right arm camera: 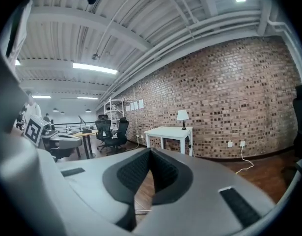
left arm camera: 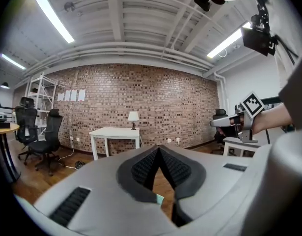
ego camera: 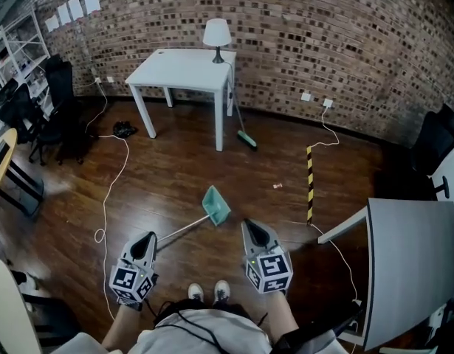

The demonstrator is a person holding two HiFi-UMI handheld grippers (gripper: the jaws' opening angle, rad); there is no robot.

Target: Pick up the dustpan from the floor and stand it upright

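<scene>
A teal dustpan [ego camera: 217,204] lies flat on the wooden floor, its long thin handle [ego camera: 181,231] running toward the lower left. My left gripper [ego camera: 148,242] hovers near the handle's end, shut and empty. To the right of the pan my right gripper [ego camera: 251,228] is held at the same height, also shut with nothing in it. In the left gripper view a sliver of the teal pan [left arm camera: 159,198] shows below the closed jaws [left arm camera: 159,151]. The right gripper view shows its jaws [right arm camera: 150,152] closed, with only floor beyond.
A white table [ego camera: 184,69] with a lamp [ego camera: 217,35] stands against the brick wall, a broom [ego camera: 246,138] leaning by it. White cables [ego camera: 108,198] trail over the floor at left. A yellow-black striped bar [ego camera: 309,183] and a grey desk [ego camera: 411,264] are at right; office chairs [ego camera: 60,105] at left.
</scene>
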